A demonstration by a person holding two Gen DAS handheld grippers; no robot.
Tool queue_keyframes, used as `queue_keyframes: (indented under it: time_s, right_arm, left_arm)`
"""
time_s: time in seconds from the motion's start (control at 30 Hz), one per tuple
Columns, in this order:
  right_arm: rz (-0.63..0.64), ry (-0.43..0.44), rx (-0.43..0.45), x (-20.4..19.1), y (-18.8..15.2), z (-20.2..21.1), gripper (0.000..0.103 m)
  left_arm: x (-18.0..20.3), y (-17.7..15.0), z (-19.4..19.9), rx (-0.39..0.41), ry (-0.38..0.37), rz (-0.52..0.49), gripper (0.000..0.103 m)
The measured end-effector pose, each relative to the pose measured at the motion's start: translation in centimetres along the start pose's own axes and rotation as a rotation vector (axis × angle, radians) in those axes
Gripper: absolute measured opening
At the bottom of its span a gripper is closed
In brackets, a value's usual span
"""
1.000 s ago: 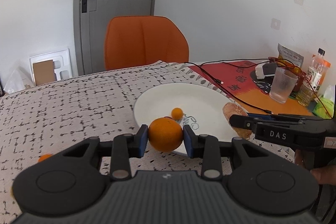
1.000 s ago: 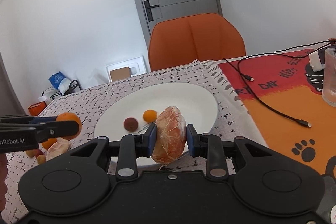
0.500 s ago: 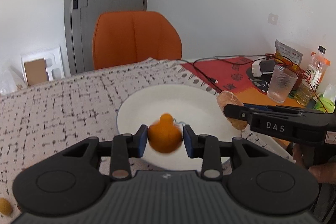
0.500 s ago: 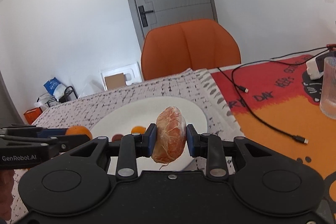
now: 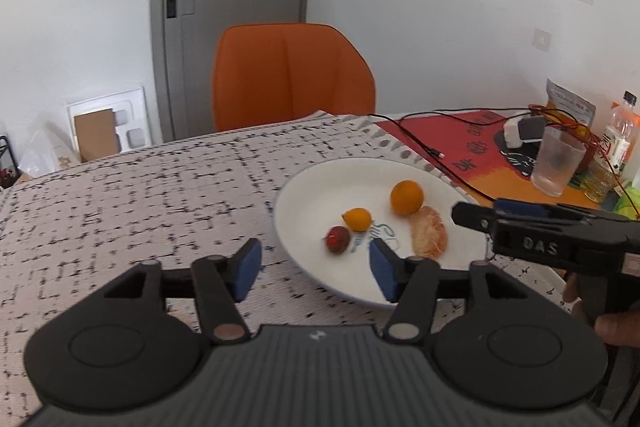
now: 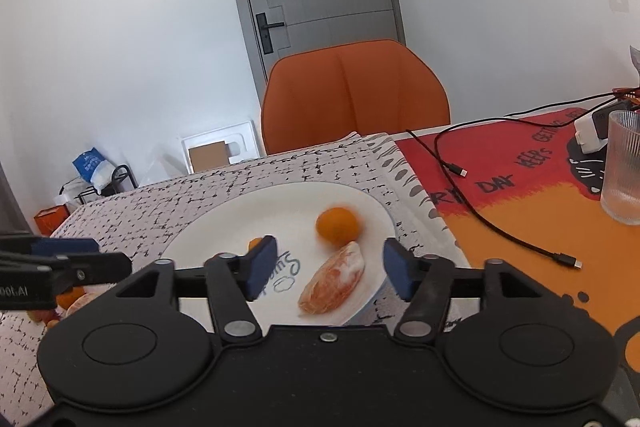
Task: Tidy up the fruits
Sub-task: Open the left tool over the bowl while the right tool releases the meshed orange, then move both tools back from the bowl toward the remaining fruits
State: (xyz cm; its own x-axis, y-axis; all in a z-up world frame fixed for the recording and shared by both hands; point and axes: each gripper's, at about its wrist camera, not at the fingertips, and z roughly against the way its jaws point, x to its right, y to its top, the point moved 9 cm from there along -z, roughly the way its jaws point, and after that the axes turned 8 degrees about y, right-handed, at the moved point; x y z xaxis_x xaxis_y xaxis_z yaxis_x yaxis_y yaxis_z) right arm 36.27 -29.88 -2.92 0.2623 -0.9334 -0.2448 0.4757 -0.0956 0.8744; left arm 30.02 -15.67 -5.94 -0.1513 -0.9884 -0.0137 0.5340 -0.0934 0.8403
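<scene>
A white plate (image 5: 304, 195) (image 6: 224, 223) lies on the patterned tablecloth. On it are an orange (image 5: 406, 197) (image 6: 337, 225), a peeled citrus half (image 5: 429, 233) (image 6: 334, 279), a small kumquat (image 5: 357, 219) (image 6: 254, 243) and a dark red fruit (image 5: 338, 239). My left gripper (image 5: 314, 267) is open and empty at the plate's near left rim. My right gripper (image 6: 330, 273) is open and empty just above the peeled citrus. The right gripper also shows in the left wrist view (image 5: 520, 231).
Several loose fruits (image 6: 74, 301) lie on the cloth at the left, partly hidden by the left gripper's finger. A glass (image 5: 557, 163) (image 6: 624, 167), a bottle (image 5: 618, 135), a charger and cables (image 6: 480, 203) sit on the orange-red mat at the right. An orange chair (image 5: 292, 75) stands behind the table.
Both grippers have opened. The orange left my left gripper and the peeled citrus left my right gripper; both now lie on the plate. The left gripper has drawn back to the left.
</scene>
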Motion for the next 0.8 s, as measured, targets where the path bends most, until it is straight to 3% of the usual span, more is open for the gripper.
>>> queue_keyframes:
  time_s: [0.27,0.4,0.8]
  right_arm:
    - [0.009,0.038,0.011,-2.1,-0.4,1.5,0.093]
    - [0.012,0.061,0.035,-3.3,-0.2,2.3,0.103]
    - [0.034,0.09,0.018,-6.3,-0.8,3.1,0.103]
  left_arm:
    - [-2.6,0.1,2.1,0.032,0.046,0.037,0.081]
    - [-3.5,0.0,3.2,0.048,0.061,0.052,0.084]
    - [-6.2,-1.2,6.6,0.078,0.098,0.09,0.087]
